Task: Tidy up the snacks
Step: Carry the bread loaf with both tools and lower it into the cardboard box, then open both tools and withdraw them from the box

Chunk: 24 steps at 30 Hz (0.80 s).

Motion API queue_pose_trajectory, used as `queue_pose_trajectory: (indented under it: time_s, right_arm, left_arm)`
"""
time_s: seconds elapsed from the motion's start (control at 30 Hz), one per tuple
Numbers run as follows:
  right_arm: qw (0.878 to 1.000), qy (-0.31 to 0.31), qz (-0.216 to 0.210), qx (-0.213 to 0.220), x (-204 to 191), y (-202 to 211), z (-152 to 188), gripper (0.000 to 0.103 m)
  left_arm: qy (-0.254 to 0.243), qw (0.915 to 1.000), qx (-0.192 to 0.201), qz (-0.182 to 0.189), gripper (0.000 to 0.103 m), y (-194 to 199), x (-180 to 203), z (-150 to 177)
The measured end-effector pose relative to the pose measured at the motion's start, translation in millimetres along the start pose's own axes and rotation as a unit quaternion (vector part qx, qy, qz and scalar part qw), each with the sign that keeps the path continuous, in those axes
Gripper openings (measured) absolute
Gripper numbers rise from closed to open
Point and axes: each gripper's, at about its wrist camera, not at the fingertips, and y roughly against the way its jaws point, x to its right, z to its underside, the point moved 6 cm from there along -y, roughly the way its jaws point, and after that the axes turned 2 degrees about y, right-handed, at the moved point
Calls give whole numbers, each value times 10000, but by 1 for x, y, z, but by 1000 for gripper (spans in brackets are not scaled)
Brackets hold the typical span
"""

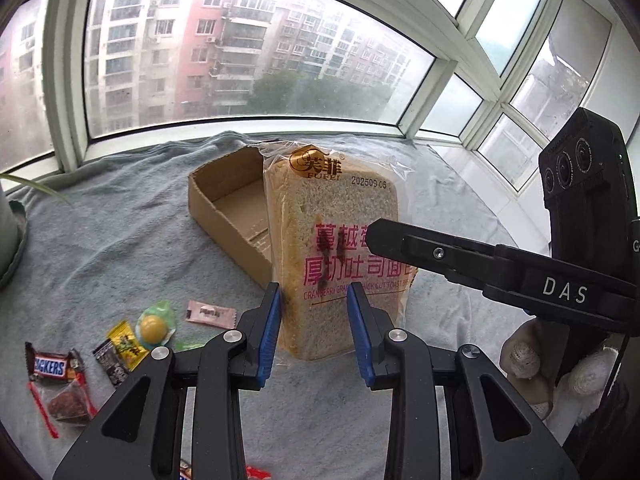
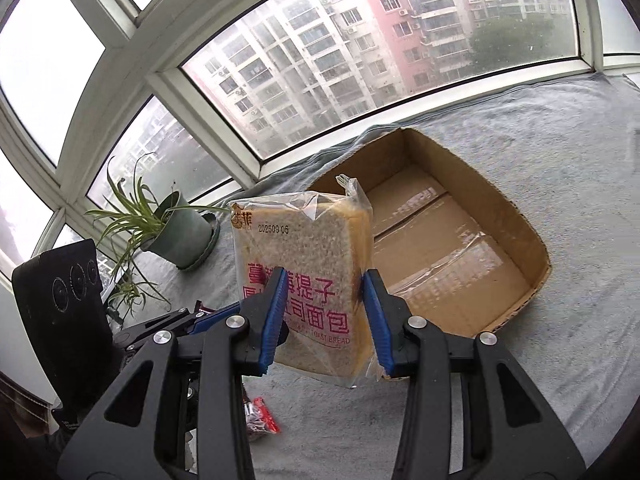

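toast bread pack | clear-wrapped, upright | lifted beside open cardboard box

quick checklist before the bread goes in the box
1. Left gripper on the bread: pads sit at both sides of the pack's lower end, ok.
2. Right gripper on the bread: pads press both its edges, ok.
3. Bread clear of the cloth: its bottom shows no contact in the right wrist view, ok.
4. Box open and empty: only taped bottom flaps show, ok.
5. Bread over the box: it hangs just short of the near rim, not ok.
6. Loose snacks out of the way: they lie well left of the box, ok.
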Motion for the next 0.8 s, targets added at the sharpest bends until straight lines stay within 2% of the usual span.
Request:
queue_pose_trajectory:
  time_s: [0.3,0.43,0.5,0.8]
  right_arm:
    - [9994,-207,273,77,40,6,-13,42]
    - [9984,-365,428,104,54,5,-14,42]
    - [9975,-388,581,141,60,5,-14,42]
    - [9975,-323,608,154,55,8,-12,42]
  left_arm:
    - [-331,9994,-100,8,31,-28,31,-11]
    - [-448,9989,-148,-60,31,-41,40,-15]
    - [-463,9985,-189,-207,31,-47,39,-15]
    - [-395,9985,-223,-294,31,-41,29,-8]
